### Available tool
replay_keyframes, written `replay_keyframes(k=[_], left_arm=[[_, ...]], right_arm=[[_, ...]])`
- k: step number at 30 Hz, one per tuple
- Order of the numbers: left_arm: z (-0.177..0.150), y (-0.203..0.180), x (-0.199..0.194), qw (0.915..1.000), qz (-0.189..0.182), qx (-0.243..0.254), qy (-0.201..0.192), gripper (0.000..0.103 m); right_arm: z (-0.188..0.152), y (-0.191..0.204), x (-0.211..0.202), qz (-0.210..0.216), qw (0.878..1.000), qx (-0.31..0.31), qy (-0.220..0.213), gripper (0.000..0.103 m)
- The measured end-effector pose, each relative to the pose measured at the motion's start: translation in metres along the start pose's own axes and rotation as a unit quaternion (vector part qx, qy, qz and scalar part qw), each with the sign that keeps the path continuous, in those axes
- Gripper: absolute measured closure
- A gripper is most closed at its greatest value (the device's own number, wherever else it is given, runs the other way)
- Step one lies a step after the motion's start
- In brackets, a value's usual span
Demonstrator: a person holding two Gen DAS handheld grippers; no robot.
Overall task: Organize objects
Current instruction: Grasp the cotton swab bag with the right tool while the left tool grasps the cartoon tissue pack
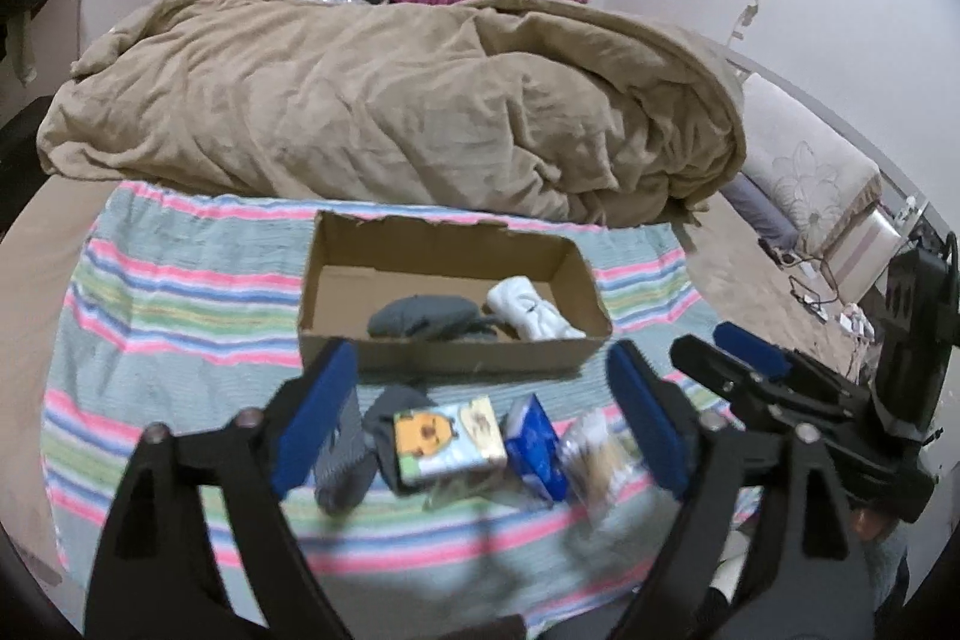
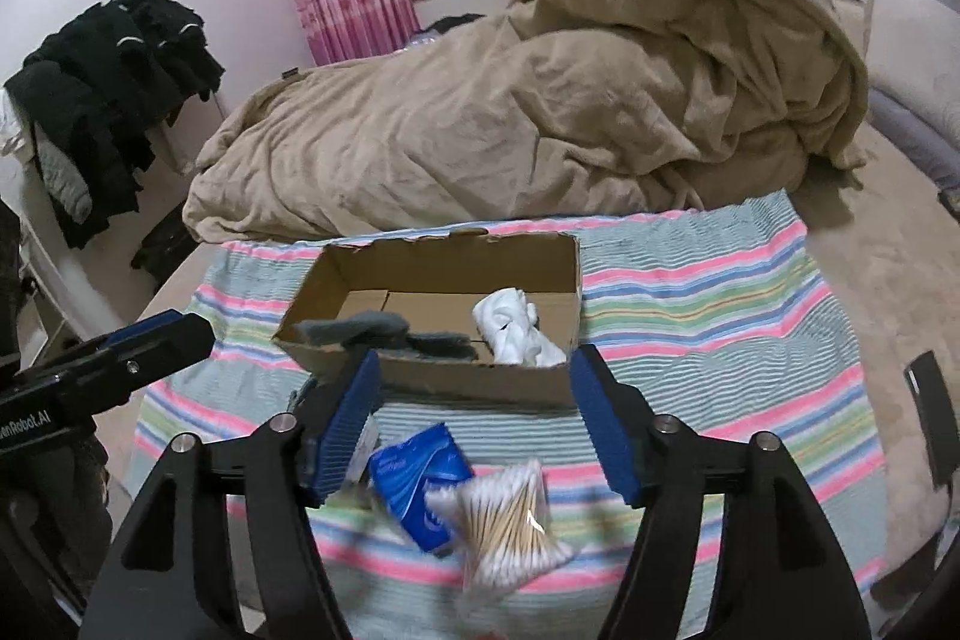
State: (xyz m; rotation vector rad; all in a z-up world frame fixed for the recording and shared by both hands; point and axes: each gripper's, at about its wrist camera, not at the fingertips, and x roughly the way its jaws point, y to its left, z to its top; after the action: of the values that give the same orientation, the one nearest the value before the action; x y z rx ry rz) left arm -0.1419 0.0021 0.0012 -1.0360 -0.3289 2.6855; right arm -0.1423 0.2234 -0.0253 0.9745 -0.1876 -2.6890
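Note:
An open cardboard box [image 1: 444, 361] [image 2: 474, 379] sits on a striped cloth and holds grey socks [image 1: 420, 319] [image 2: 384, 331] and a white sock roll [image 1: 531, 313] [image 2: 516, 328]. In front of it lie a grey sock [image 1: 348, 454], a cartoon tissue pack [image 1: 447, 436], a blue packet [image 1: 537, 445] [image 2: 420, 478] and a bag of cotton swabs [image 1: 600, 451] [image 2: 510, 520]. My left gripper [image 1: 480, 421] is open above the tissue pack. My right gripper [image 2: 474, 427] is open above the blue packet and swabs; it also shows in the left wrist view [image 1: 726, 358].
The striped cloth [image 1: 180, 292] [image 2: 720, 316] covers the near part of a bed. A crumpled beige blanket [image 1: 390, 100] [image 2: 540, 112] lies behind the box. Dark clothes [image 2: 108, 88] hang at the left. Pillows [image 1: 804, 172] and cables lie at the right.

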Motion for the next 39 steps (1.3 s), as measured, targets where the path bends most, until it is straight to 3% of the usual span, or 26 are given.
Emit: replay_keyframes(k=[7,15,33,39], left_arm=[[-0.031,0.003,-0.015,0.9995,0.02,-0.022,0.007,0.011],[-0.061,0.005,-0.003,0.9985,0.036,-0.031,0.03,0.011],[-0.075,0.011,0.071,0.9948,0.064,-0.033,0.072,0.011],[-0.076,0.01,0.094,0.9936,0.081,-0.009,0.079,0.011]], right_arm=[[-0.019,0.006,-0.021,0.005,1.0,-0.016,0.002,0.029],[-0.045,-0.001,-0.03,0.008,1.0,-0.028,0.011,0.029],[-0.08,-0.029,0.034,0.029,0.996,-0.018,0.078,0.029],[-0.085,-0.027,0.054,0.043,0.994,-0.033,0.093,0.029]])
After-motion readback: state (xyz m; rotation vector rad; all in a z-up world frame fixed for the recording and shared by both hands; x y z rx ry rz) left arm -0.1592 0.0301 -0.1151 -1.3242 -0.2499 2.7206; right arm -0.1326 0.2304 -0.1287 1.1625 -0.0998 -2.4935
